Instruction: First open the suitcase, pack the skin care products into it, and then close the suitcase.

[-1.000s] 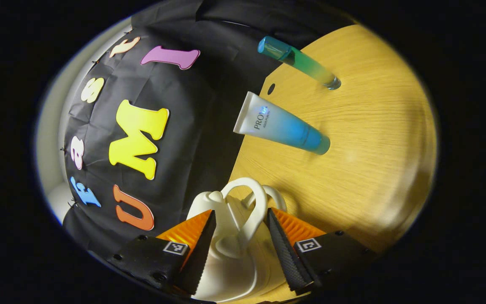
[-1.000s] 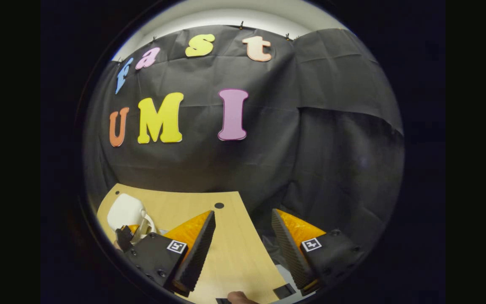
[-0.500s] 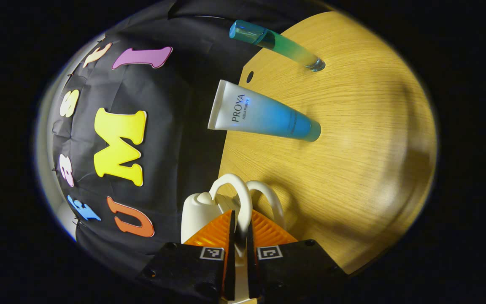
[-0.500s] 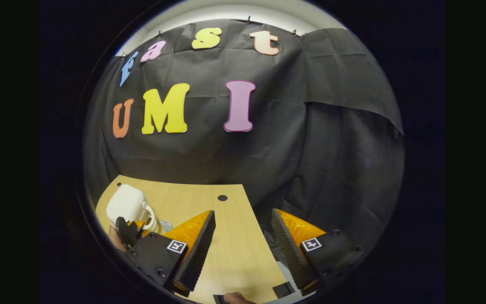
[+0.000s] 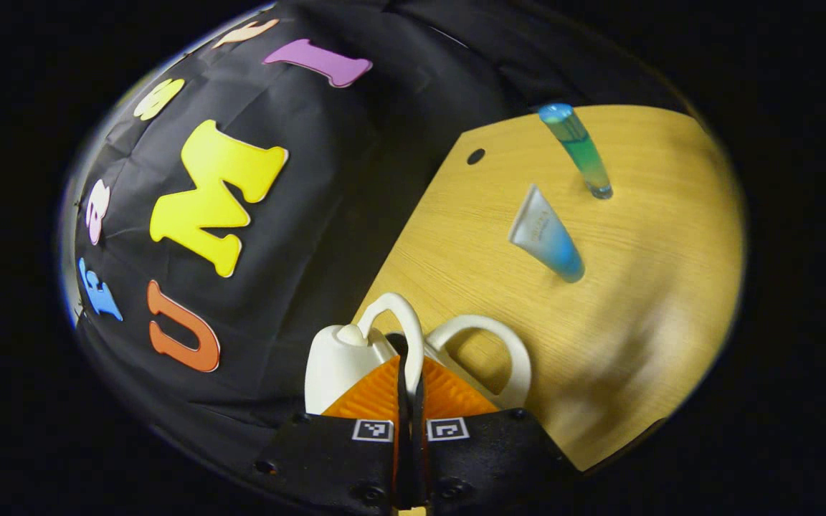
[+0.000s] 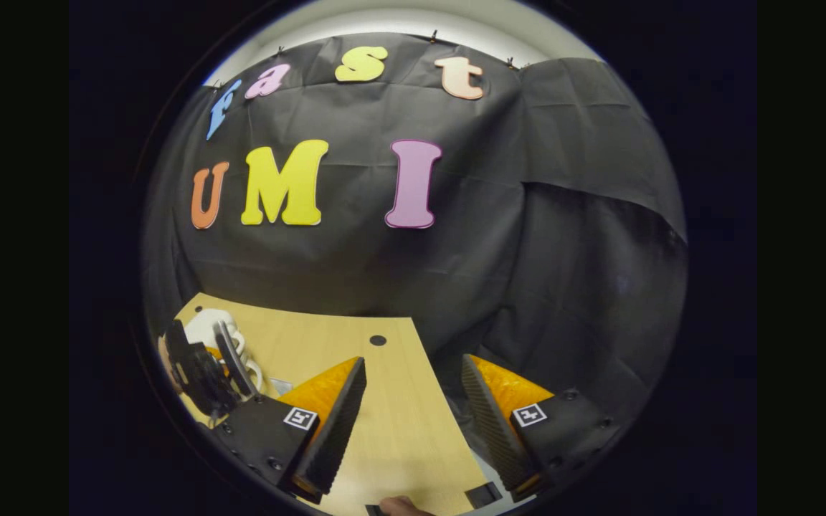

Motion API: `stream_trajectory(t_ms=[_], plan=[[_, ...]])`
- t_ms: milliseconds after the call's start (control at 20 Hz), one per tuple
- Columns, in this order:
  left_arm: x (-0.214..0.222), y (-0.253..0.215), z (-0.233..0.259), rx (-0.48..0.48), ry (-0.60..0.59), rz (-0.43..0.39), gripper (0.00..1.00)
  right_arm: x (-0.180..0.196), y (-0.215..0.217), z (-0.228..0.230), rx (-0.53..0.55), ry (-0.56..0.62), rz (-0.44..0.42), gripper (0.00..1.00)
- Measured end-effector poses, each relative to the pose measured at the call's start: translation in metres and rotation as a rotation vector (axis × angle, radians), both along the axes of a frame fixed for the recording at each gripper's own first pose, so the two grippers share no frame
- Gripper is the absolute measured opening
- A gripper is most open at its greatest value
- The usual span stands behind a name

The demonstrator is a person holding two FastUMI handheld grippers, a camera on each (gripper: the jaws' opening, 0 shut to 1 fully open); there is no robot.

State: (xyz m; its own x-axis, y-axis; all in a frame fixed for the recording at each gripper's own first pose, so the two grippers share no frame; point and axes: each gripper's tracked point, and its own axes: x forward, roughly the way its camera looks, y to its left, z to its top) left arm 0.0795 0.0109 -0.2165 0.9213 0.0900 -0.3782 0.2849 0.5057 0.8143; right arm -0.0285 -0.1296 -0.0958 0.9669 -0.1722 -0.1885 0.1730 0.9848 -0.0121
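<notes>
The suitcase is small and white, and it sits at the edge of the bench, close to the black wall. It has two loop handles. A second ago the left claw was wide open with one handle between its fingers. Then it snapped shut. Now it is pinched tight on the near handle, with almost no gap left. The far handle has swung away from the one being held, so the two loops no longer sit side by side. I think that means the suitcase is starting to open, but I cannot see its lid or its seam, so I cannot tell how far.

The blue and white tube stands on its cap on the bench, well away from the suitcase. The tall blue-green bottle stands farther from the suitcase than the tube. Both are not yet packed. They look farther off than a moment ago, and the whole view has turned, so the left hand has moved.

The right claw is wide open and holds nothing, the same as before. It hangs over the bench to the side of the suitcase, and it has barely moved.

Opening comes first, and it looks only just begun.
</notes>
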Motion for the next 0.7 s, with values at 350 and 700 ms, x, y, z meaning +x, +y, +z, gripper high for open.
stream_trajectory(t_ms=[350, 700], plan=[[0.000, 0.092, 0.097, -0.245, -0.088, 0.111, 0.03, 0.028, 0.052, 0.005, -0.011, 0.018, 0.017, 0.80], [-0.009, 0.253, 0.135, -0.251, -0.148, 0.253, 0.03, 0.046, 0.101, 0.010, -0.018, 0.009, -0.004, 0.80]])
